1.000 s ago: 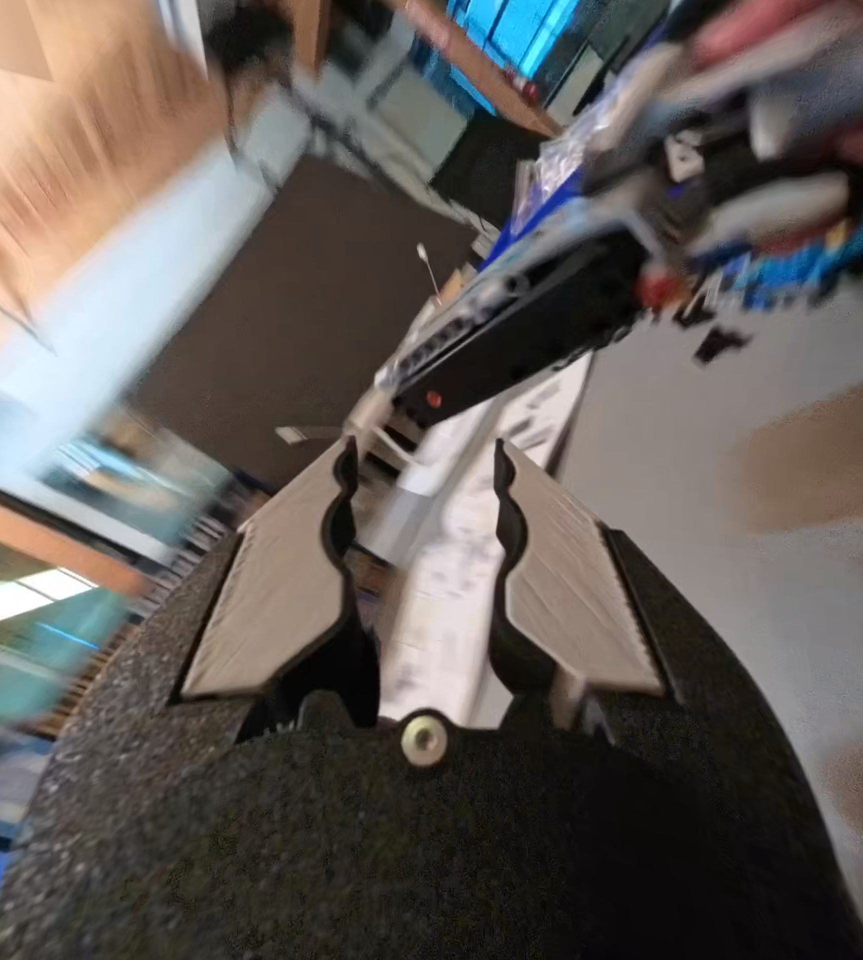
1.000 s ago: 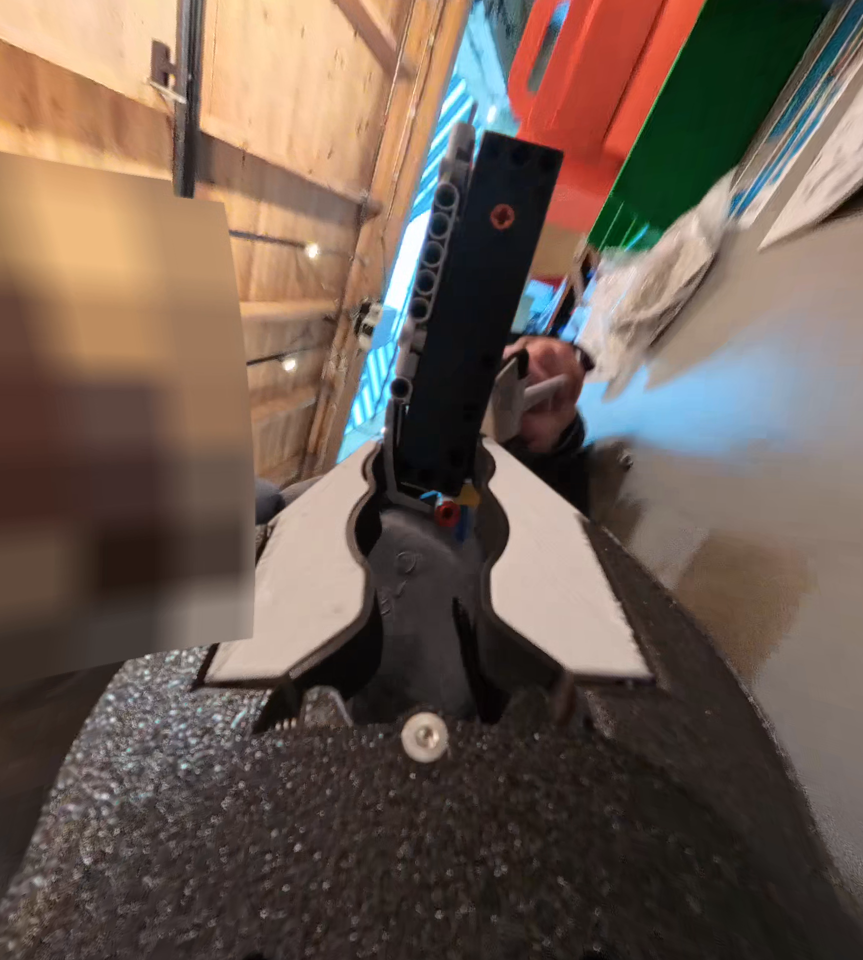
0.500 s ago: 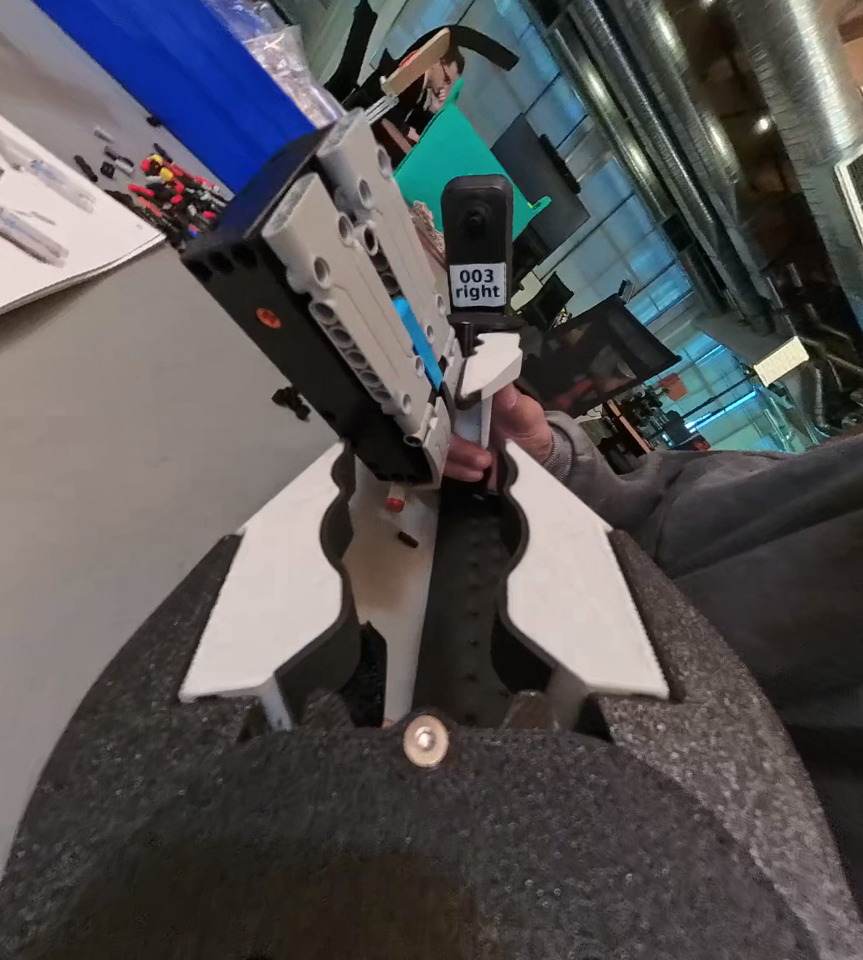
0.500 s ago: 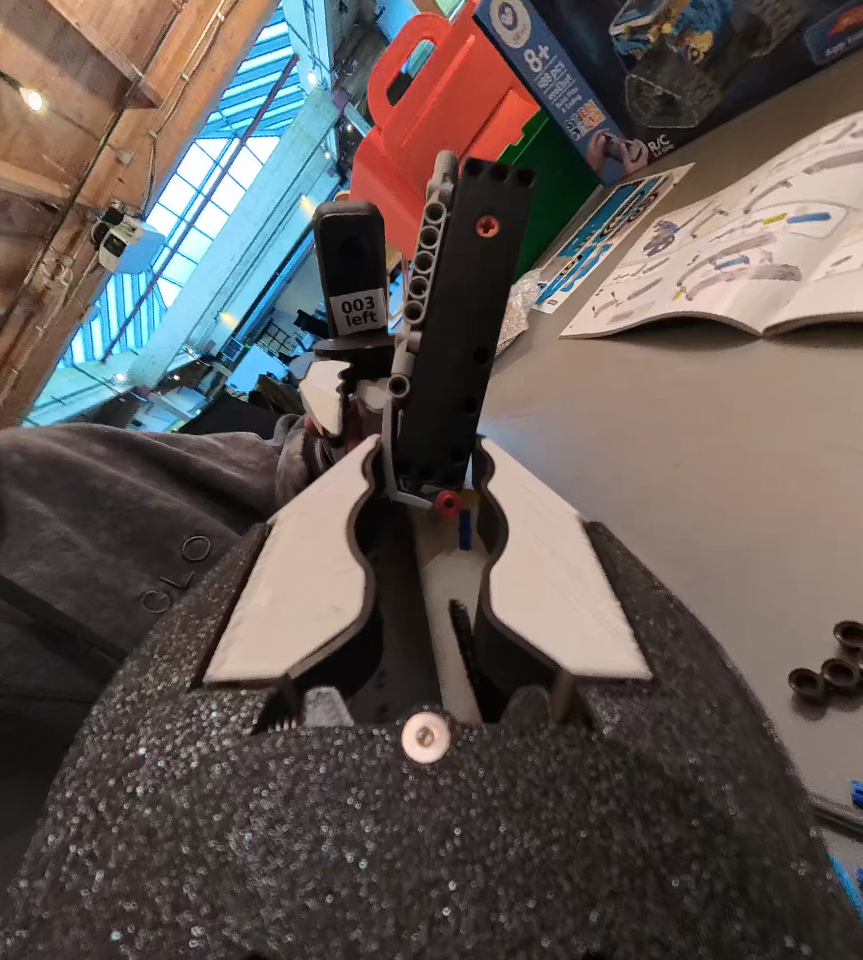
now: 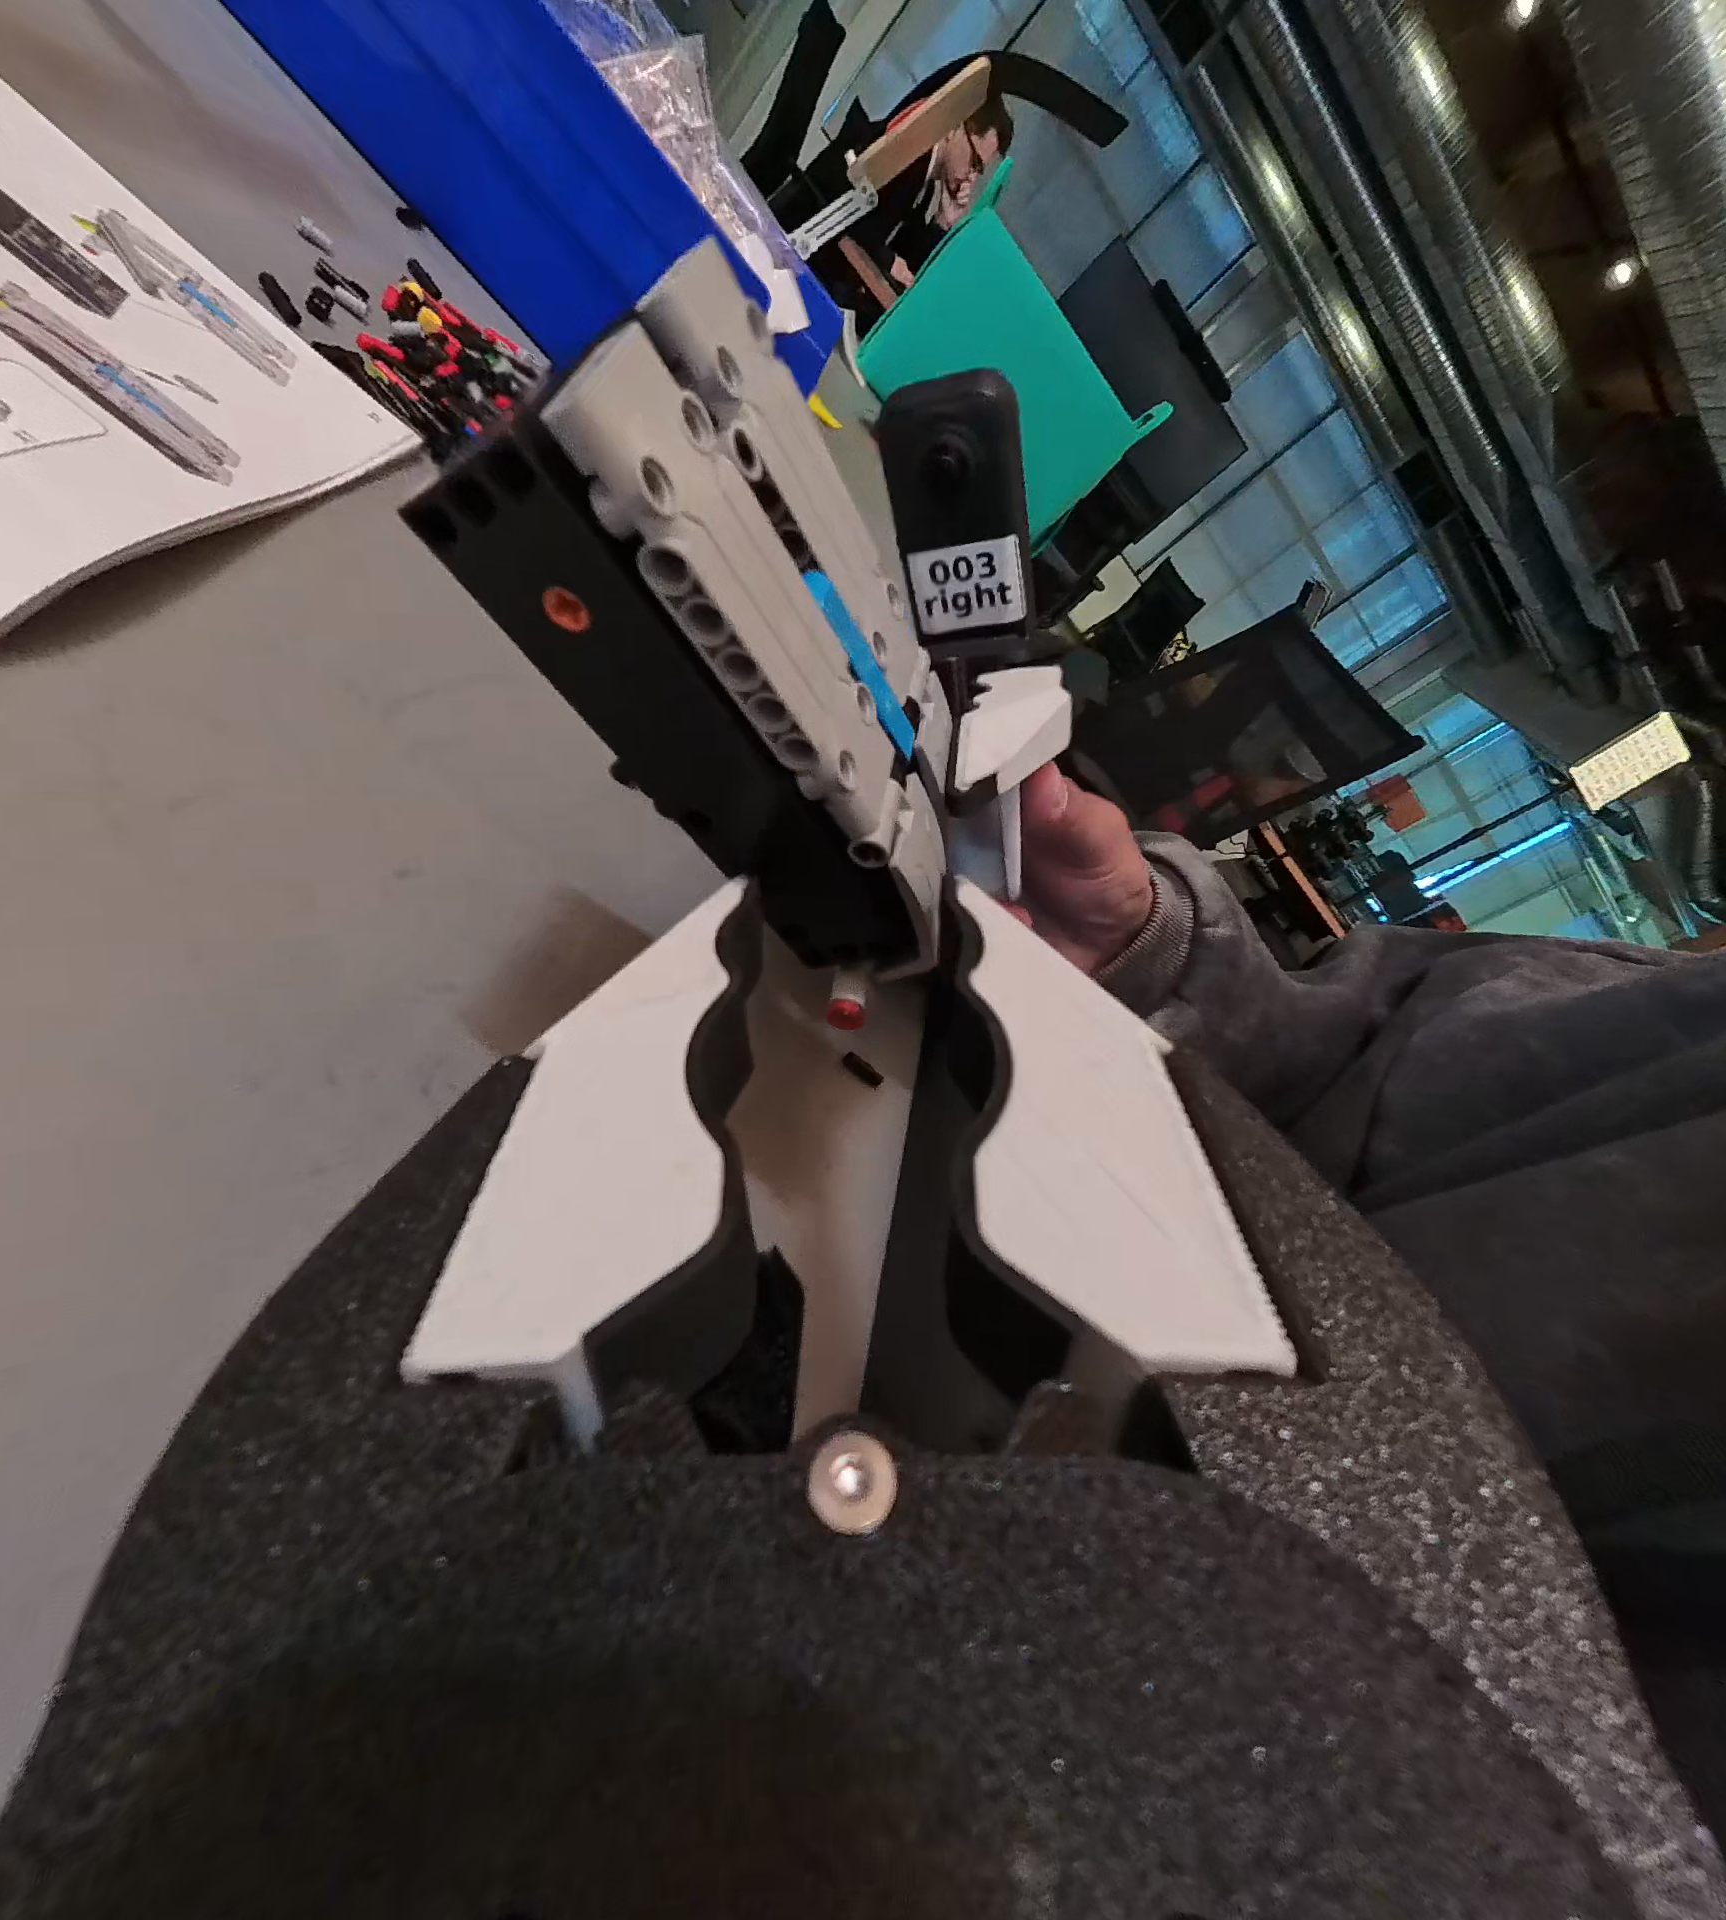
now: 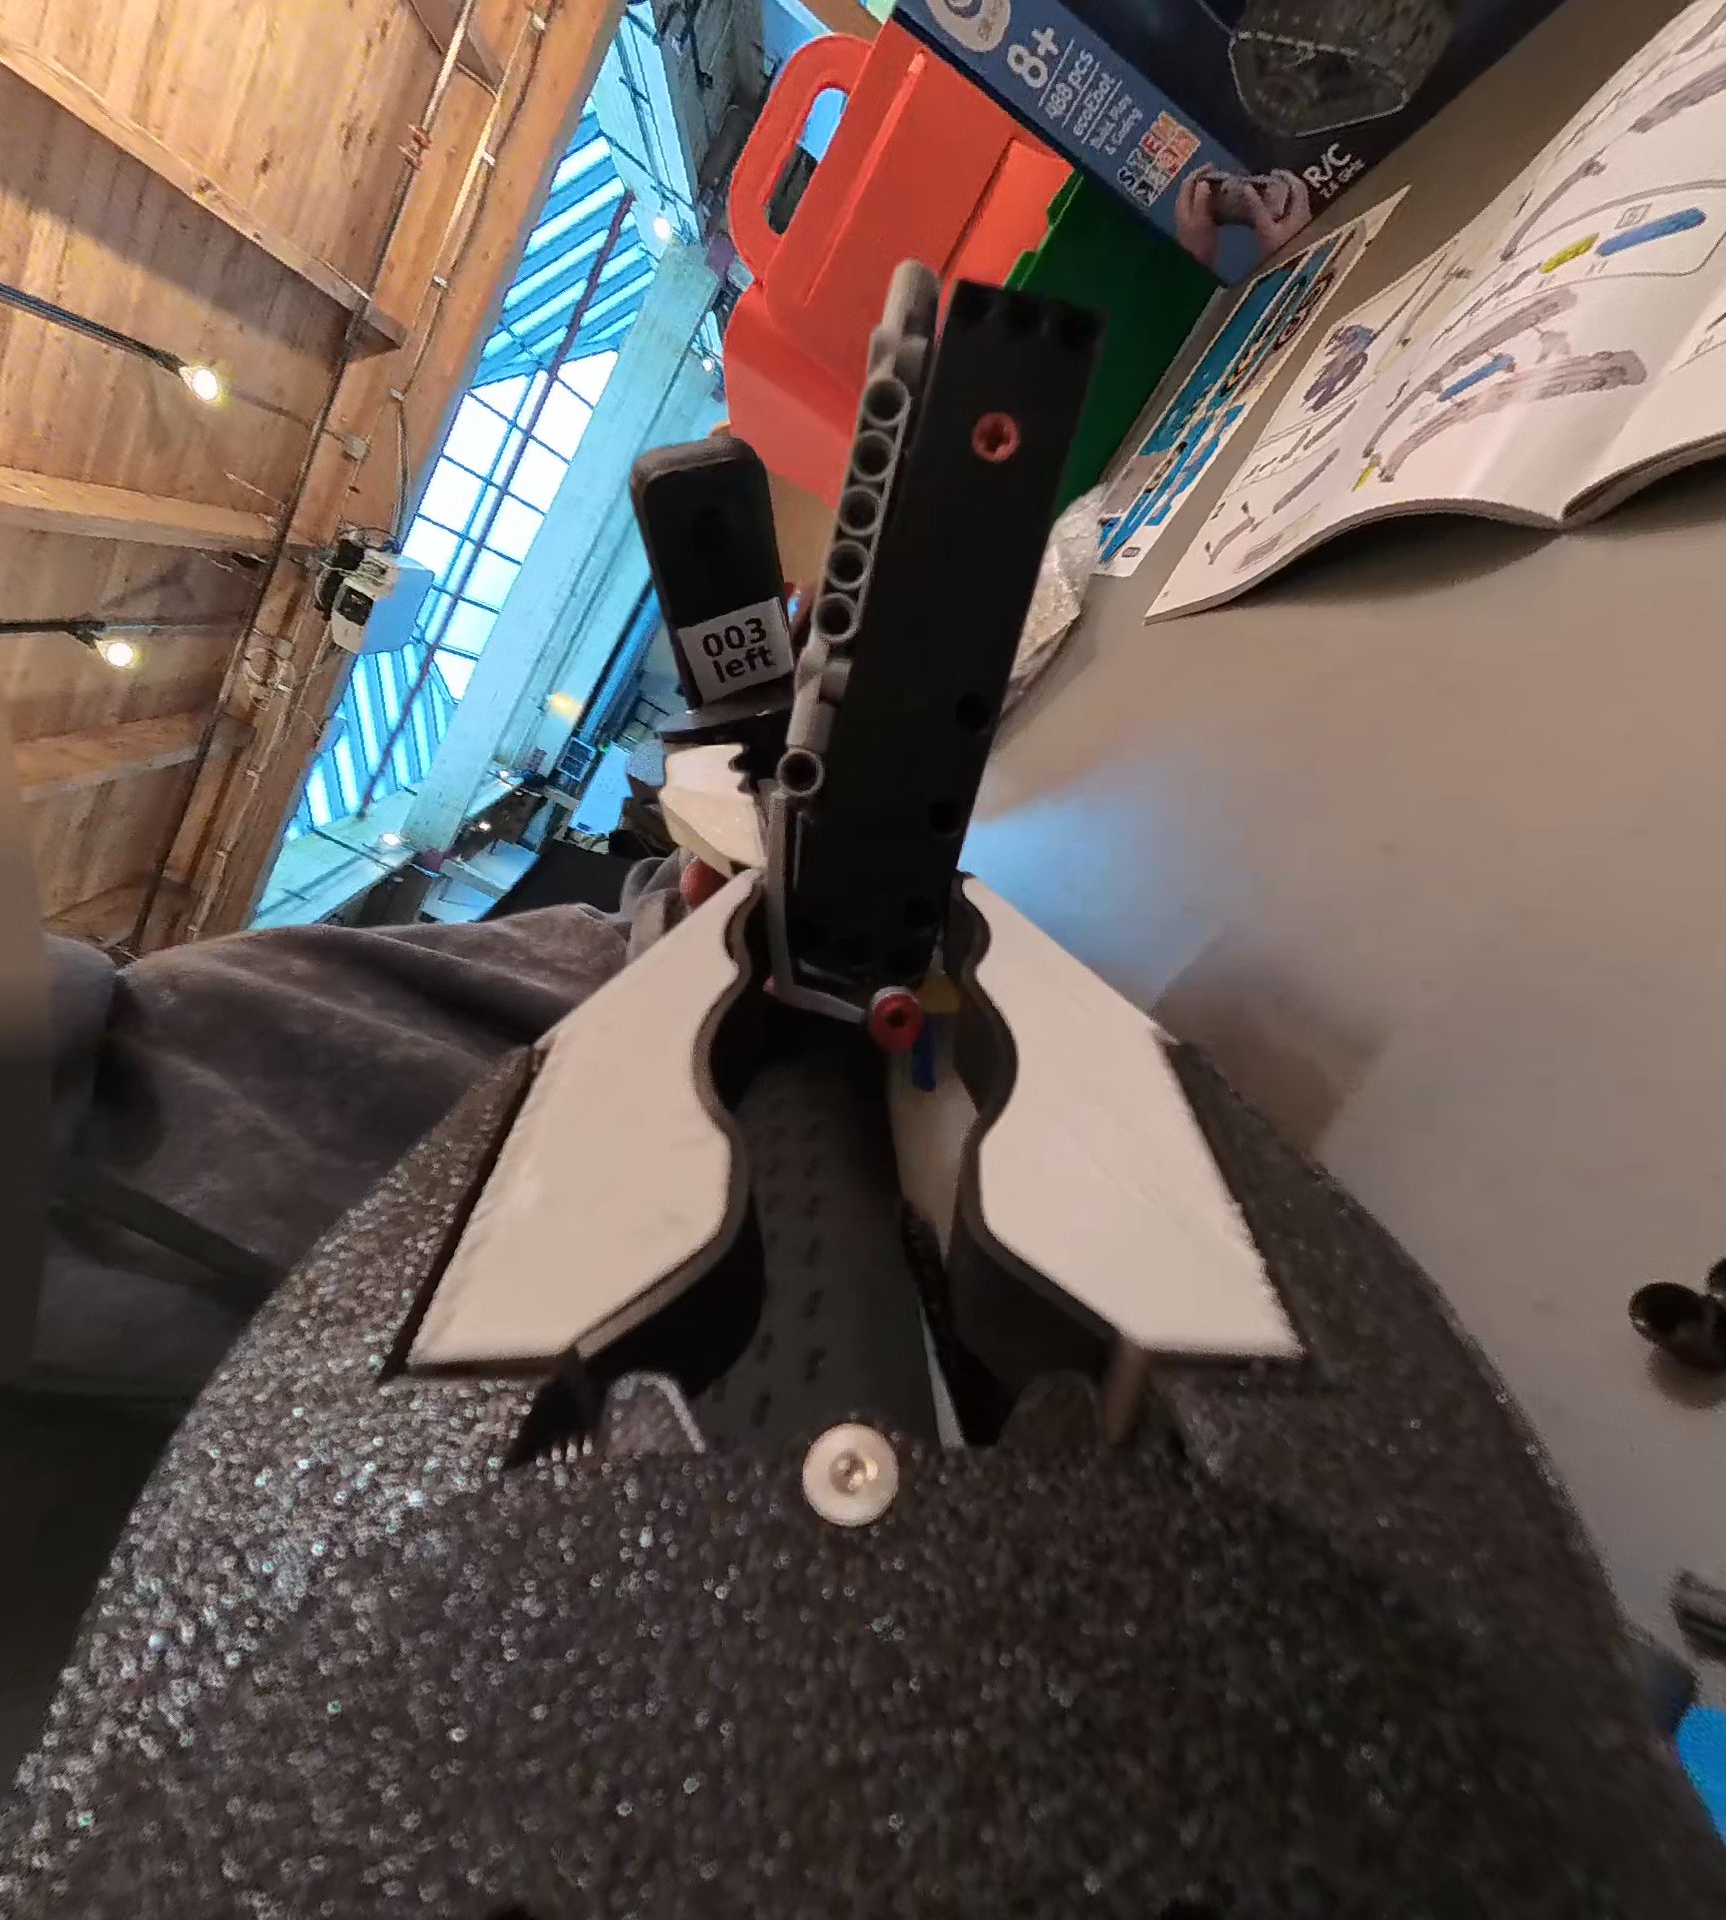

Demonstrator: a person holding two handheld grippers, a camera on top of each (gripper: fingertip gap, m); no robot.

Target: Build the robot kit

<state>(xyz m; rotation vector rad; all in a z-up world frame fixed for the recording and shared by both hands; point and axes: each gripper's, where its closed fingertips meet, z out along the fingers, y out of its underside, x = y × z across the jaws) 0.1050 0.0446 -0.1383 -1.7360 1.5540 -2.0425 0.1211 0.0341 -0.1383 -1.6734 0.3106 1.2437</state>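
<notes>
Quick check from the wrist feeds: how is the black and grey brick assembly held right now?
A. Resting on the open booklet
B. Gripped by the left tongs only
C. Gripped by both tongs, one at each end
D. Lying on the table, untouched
C: the left tongs and the right tongs each close on one end of the brick assembly, held above the table.

white sticker (image 5: 965, 585) on camera | white sticker (image 6: 737, 646) | printed box (image 6: 1139, 125)
</notes>
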